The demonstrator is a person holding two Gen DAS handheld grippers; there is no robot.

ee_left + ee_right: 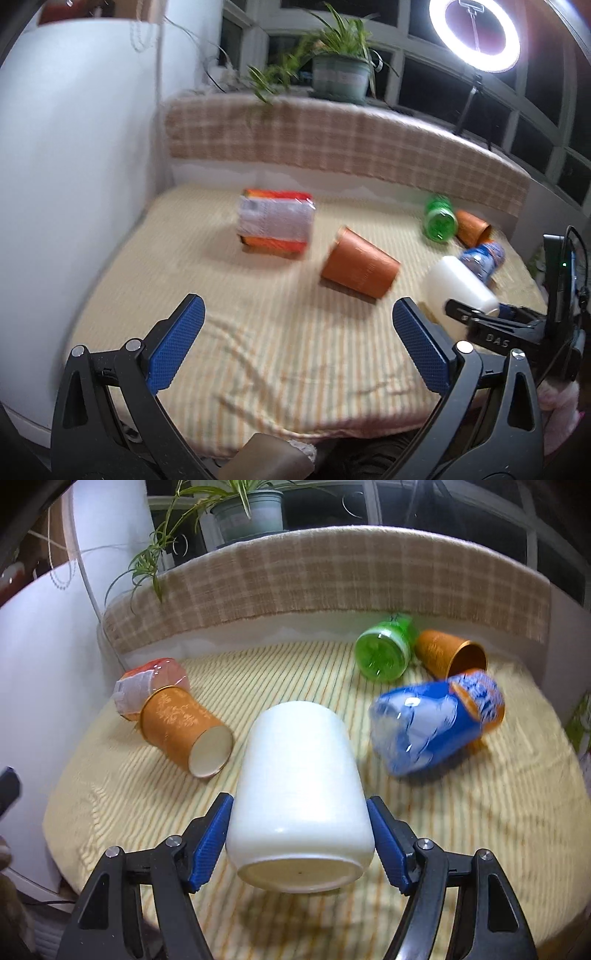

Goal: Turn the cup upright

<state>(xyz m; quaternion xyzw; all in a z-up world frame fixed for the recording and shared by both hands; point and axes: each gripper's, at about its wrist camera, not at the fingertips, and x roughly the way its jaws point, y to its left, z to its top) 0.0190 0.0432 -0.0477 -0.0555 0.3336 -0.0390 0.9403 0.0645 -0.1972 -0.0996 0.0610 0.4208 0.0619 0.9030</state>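
Note:
My right gripper (pixel 300 838) is shut on a white cup (pixel 299 794), its blue pads pressed on both sides near the cup's near end. The cup is tilted, flat end toward the camera, held just above the striped cloth. In the left wrist view the white cup (pixel 458 282) sits at the right with the right gripper (pixel 476 317) on it. My left gripper (pixel 295 343) is open and empty over the near part of the table. An orange paper cup (pixel 360 267) lies on its side ahead of it, also seen in the right wrist view (pixel 184 731).
A round table with a striped cloth (pixel 258 332). An orange snack packet (pixel 275 223), a green bottle (pixel 382 651), a second orange cup (pixel 448 657) and a blue bottle (pixel 436 723) lie on it. A checked cushion (pixel 332 576) and potted plant (pixel 340 70) stand behind.

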